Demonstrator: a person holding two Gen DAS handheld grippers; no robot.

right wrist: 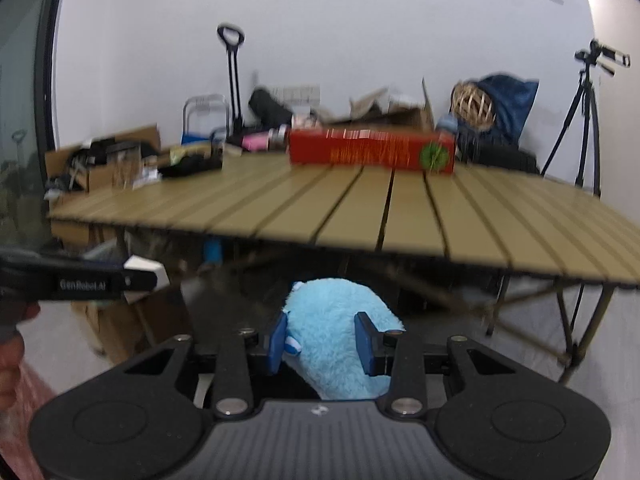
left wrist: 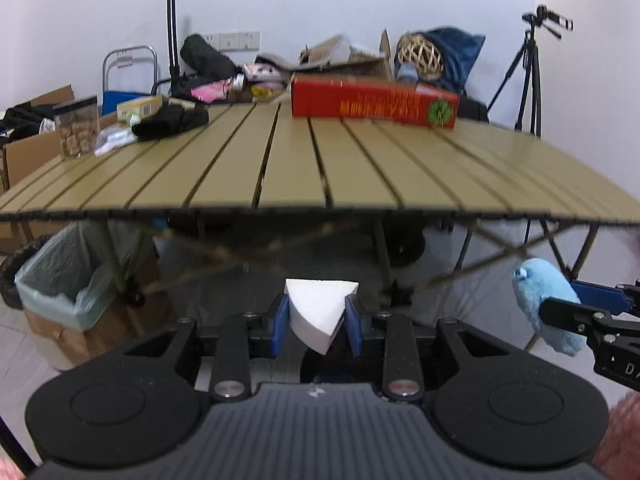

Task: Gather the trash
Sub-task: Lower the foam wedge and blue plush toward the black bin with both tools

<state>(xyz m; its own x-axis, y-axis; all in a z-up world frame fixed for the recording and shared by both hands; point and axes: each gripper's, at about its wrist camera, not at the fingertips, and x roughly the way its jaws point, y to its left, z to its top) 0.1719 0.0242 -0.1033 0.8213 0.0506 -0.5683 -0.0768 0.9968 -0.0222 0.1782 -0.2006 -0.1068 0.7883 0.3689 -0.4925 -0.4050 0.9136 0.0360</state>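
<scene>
Table edge (left wrist: 320, 210) ahead; left jaws pinching foam wedge (left wrist: 318, 312), right jaws pinching blue plush (right wrist: 336, 336).

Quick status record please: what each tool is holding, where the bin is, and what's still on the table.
left tool: shut on white foam wedge
right tool: shut on blue plush toy
bin: lined trash bin on the floor, under the table's left end
table: red box, snack jar, black cloth along the far side
position: both tools in front of and below the table's near edge
</scene>
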